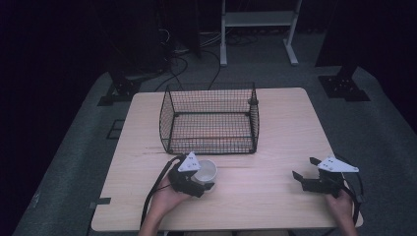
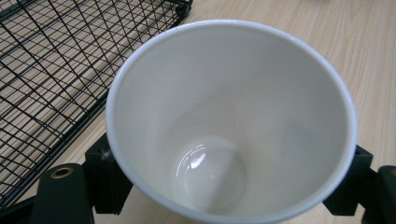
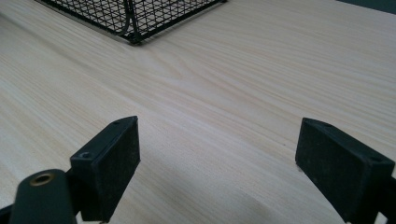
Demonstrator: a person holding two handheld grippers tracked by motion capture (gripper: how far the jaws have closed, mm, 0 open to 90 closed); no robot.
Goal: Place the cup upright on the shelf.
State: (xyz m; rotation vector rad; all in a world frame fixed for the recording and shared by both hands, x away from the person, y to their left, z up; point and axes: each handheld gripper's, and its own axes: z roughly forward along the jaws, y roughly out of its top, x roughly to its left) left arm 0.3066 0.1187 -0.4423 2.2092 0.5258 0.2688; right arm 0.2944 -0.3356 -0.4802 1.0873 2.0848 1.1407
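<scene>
An empty white cup [image 1: 207, 170] stands upright on the wooden table [image 1: 280, 123], just in front of the black wire basket [image 1: 167, 120]. My left gripper [image 1: 203, 176] is shut on it. In the left gripper view the cup [image 2: 229, 112] sits between the two black pads [image 2: 106, 173], which press on its outer wall from either side. My right gripper [image 1: 304, 168] rests low near the table's front right. Its jaws stand wide open [image 3: 226, 163] with bare tabletop between them.
The wire basket [image 2: 46, 70] has nothing in it and occupies the middle of the table, its near corner [image 3: 133, 21] far ahead of the right gripper. Beyond the table's far edge stand dark stands, floor cables and a white metal frame [image 1: 258, 19].
</scene>
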